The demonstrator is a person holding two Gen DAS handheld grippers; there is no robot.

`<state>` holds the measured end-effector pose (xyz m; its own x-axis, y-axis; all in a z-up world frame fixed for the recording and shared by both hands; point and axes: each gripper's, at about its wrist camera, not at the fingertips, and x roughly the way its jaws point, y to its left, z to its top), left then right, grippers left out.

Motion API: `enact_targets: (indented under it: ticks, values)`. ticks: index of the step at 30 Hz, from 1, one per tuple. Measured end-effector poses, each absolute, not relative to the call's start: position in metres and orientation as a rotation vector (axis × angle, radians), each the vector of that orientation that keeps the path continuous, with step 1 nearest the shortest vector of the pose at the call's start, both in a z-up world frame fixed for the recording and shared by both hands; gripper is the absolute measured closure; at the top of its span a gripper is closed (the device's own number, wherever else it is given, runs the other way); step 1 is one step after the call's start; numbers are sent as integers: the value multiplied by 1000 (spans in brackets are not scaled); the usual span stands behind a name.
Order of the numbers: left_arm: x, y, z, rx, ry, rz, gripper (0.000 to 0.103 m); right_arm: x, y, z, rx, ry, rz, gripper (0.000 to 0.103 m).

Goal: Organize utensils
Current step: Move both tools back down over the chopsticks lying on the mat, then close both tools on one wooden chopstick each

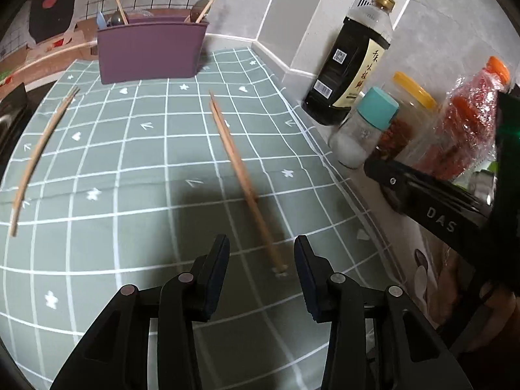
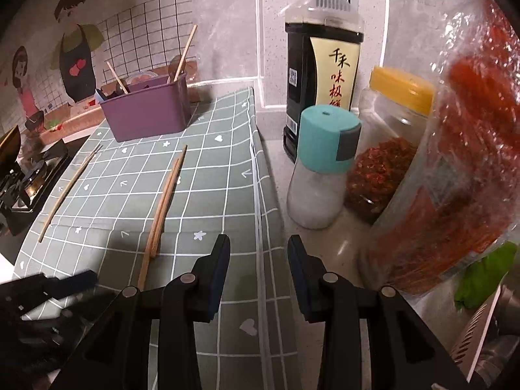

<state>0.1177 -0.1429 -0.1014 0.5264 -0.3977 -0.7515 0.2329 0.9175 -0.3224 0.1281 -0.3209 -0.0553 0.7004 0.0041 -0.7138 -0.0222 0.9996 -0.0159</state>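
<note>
A pair of wooden chopsticks (image 1: pixel 242 175) lies on the green checked cloth (image 1: pixel 130 162), its near end just ahead of my open, empty left gripper (image 1: pixel 261 250). A second pair of chopsticks (image 1: pixel 42 149) lies at the left. A purple utensil holder (image 1: pixel 151 52) stands at the back with chopsticks and spoons in it. In the right wrist view the pairs (image 2: pixel 162 201) (image 2: pixel 70 188) and the holder (image 2: pixel 146 110) show too. My right gripper (image 2: pixel 258 250) is open and empty, over the cloth's right edge.
A soy sauce bottle (image 2: pixel 321 74), a teal-capped salt shaker (image 2: pixel 320 169), a yellow-lidded chilli jar (image 2: pixel 386 149) and a red wrapped bottle (image 2: pixel 461 169) stand at the right by the wall. A gas stove (image 2: pixel 26 178) sits left of the cloth.
</note>
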Motion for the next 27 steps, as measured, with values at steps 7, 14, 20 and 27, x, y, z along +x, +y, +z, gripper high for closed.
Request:
enact_targets:
  ticks: [7,14,20,27]
  values:
    - [124,-166,-116,-131,981,-334,78,124,-321,-47,-18,759,28,68]
    - [125,-161,-123,-97,966,-303,93,127,-320,-50,7,768,57,68]
    - [129,-123,-119,-150,947,-234,97,131,-301,-57,5,803,152,68]
    - [128,-76,-111,-187,903,-145,97,139,-260,-73,-22,877,236,73]
